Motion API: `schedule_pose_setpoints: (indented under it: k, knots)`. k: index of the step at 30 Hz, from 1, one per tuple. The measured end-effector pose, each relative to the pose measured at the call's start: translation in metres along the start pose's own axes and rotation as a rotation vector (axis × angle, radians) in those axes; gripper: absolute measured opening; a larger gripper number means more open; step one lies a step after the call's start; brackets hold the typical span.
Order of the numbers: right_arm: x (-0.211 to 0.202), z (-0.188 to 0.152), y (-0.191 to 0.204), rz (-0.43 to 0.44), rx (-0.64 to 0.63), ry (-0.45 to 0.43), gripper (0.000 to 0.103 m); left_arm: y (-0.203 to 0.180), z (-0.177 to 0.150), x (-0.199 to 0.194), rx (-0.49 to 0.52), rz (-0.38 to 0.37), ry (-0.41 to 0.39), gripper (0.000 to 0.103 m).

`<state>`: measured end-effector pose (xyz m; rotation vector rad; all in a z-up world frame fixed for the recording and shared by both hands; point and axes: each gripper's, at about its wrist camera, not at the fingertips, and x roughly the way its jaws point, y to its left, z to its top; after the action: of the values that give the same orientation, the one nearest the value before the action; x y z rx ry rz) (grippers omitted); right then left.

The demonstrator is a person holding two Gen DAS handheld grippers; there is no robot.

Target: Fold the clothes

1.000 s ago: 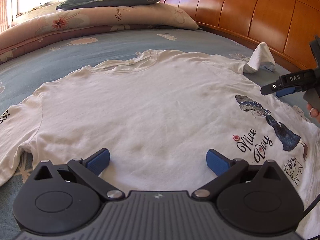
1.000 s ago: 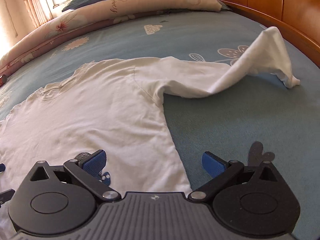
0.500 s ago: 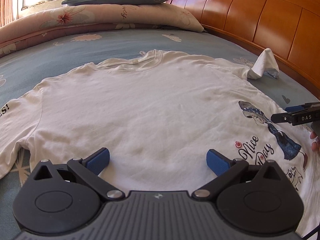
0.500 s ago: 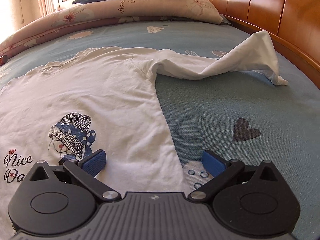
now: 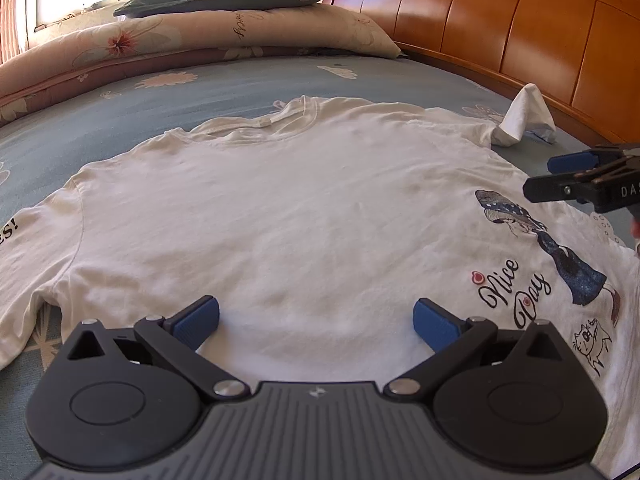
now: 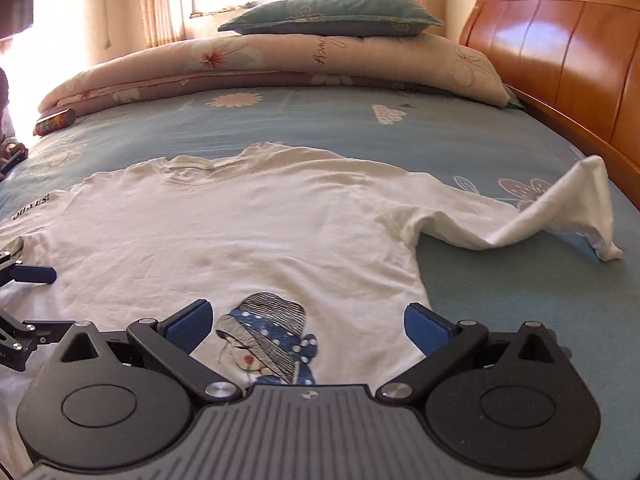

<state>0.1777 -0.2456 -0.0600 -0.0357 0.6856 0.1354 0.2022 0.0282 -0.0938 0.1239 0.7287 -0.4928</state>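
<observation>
Both claws, left claw (image 5: 316, 320) and right claw (image 6: 306, 322), stood spread and empty above the white printed cotton T-shirt (image 5: 280, 216). The bunched sleeve (image 6: 560, 216) far right of the right claw would probably fold crooked.

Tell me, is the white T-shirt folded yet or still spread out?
Spread flat: the T-shirt lies front up on the bed, one sleeve rumpled.

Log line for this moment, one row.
stage: pre-fold | T-shirt: flat on bed, far sleeve bunched | left tongs: open, empty | right tongs: open, empty
</observation>
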Motion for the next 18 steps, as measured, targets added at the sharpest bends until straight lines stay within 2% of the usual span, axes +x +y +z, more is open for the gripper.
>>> schedule_pose_setpoints:
  k: [6,13,18]
  knots:
    - [0.034,-0.012,0.035,0.073,-0.057,0.072,0.103,0.002,0.000,0.000,-0.004,-0.010,0.001,0.102]
    - [0.001,-0.054,0.033,0.076,0.002,0.021,0.103,0.001,0.000,0.000,0.002,-0.004,0.001,0.102]
    - [-0.007,-0.061,0.034,0.054,0.011,0.014,0.103,-0.001,0.000,0.001,0.000,0.003,-0.008,0.102]
